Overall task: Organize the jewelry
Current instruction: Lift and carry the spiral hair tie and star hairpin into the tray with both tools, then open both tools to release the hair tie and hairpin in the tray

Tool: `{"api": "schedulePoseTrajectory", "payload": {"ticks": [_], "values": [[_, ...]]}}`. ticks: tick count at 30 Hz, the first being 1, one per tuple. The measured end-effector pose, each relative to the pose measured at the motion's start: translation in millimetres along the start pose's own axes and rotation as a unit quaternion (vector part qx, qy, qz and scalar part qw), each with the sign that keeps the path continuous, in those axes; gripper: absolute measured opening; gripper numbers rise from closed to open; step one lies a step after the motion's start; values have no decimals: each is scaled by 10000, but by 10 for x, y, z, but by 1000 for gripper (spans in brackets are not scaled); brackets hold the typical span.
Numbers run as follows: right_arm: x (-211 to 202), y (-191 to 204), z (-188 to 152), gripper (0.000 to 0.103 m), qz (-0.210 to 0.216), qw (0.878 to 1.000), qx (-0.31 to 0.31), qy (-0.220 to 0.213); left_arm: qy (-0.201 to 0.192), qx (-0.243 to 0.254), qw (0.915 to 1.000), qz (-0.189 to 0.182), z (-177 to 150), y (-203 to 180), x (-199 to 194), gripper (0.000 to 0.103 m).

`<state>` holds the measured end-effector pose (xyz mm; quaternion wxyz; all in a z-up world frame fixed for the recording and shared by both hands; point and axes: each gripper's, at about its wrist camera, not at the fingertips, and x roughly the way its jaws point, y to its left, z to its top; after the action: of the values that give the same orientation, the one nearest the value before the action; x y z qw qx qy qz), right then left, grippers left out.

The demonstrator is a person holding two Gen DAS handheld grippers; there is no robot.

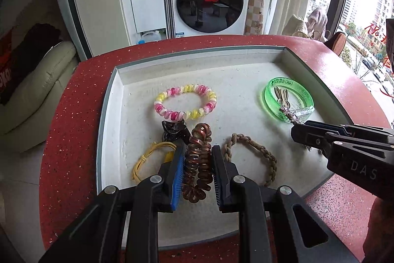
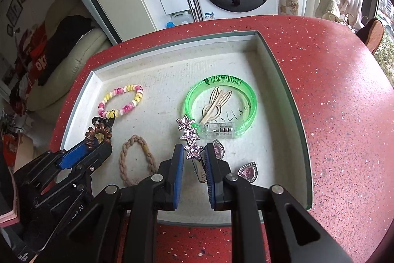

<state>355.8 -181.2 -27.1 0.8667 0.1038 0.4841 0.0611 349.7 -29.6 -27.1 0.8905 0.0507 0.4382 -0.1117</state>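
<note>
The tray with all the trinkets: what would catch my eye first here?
Probably the two black grippers over the white tray: the left gripper clamps a brown coil hair tie, the right gripper pinches a sparkly star clip. Next, the glowing green bangle at the tray's right with a bunny clip inside, and the pink-and-yellow coil tie at the left.

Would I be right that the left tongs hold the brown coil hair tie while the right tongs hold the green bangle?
Not quite. The left tongs do hold the brown coil hair tie, but the right tongs hold the star hair clip; the green bangle lies in the tray. The right wrist view shows it.
</note>
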Motion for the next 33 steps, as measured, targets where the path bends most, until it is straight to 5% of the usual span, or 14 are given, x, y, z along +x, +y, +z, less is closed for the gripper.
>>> {"api": "schedulePoseTrajectory", "payload": {"ticks": [11,16,18,20,22,31,33], "values": [[13,47,-14,21,-56,9999,-136,-30,55,115,9999,88,1,-75,66,40],[-70,17,-2,40,66,9999,-36,-135,13,73,10000,48,-2,-60,23,40],[-130,9,-2,40,114,9997,6,-214,-39,69,10000,50,3,-68,-9,48],[-192,0,-2,40,150,9995,49,-281,-226,62,9996,127,2,-71,-71,82],[-246,-1,-10,41,172,9993,71,-326,-509,75,9984,223,6,-78,-158,82],[-400,-20,-37,45,147,9988,121,-440,-451,-30,9988,162,57,-59,-253,82],[-414,-22,-45,47,116,9989,113,-444,-445,-98,9988,191,46,-30,-278,97]]}}
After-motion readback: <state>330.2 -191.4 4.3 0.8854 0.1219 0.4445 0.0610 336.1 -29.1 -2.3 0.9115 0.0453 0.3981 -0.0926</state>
